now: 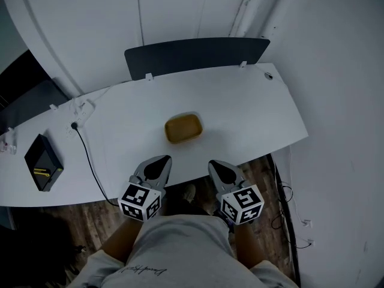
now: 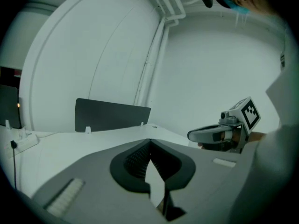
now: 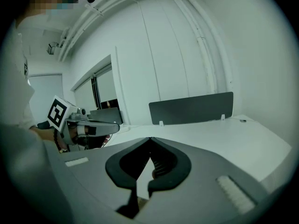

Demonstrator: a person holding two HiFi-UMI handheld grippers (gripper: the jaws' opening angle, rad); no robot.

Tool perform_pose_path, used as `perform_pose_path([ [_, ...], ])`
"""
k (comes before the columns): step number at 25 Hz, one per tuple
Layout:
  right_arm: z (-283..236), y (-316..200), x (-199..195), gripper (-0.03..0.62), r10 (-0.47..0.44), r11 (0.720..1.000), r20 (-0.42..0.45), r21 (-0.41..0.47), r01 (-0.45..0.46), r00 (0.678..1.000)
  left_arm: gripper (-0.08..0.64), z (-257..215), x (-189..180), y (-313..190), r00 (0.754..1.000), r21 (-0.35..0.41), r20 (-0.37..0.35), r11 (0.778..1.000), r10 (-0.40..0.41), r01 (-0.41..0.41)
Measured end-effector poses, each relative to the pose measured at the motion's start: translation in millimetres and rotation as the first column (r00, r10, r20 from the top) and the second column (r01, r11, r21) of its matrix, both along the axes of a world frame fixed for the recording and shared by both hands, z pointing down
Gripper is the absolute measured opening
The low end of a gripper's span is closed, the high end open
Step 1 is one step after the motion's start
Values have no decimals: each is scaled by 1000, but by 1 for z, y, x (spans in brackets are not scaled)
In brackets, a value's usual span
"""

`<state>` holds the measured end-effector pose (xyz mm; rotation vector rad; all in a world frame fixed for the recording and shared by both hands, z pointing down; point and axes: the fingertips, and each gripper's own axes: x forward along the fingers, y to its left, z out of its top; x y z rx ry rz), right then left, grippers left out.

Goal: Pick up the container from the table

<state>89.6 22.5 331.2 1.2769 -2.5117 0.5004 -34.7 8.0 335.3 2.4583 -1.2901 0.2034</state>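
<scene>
Container count is one: an amber, shallow, rounded-rectangular container [image 1: 183,128] lying on the single white curved table [image 1: 252,113], near the table's middle and a little toward the near edge. It is touched by nothing.

Two grey hand-held grippers show, each carrying one marker cube. The left gripper [image 1: 162,159] and the right gripper [image 1: 214,163] sit side by side at the table's near edge. Both point toward the container, which lies ahead of the gap between them, apart from both tips. Each gripper's jaws are pressed together with nothing between them.

One dark flat partition panel [image 1: 198,56] stands upright along the far edge. One black box with yellow marks [image 1: 43,162] lies at the table's left end, and one black cable [image 1: 90,161] runs beside it.

Only the head view shows the container, box and cable run. The left gripper view shows the right gripper off to its right; the right gripper view shows the left gripper at its left. Both gripper views show the panel.
</scene>
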Motion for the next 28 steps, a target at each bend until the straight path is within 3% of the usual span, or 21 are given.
perform_pose_path([
  [14, 1, -90, 33, 15, -57, 998, -7, 4, 57, 998, 0, 2, 34, -81, 998, -11, -10, 998, -62, 62],
  [28, 6, -111, 36, 15, -102, 995, -2, 1, 102, 995, 0, 1, 31, -91, 994, -25, 7, 993, -113, 113],
])
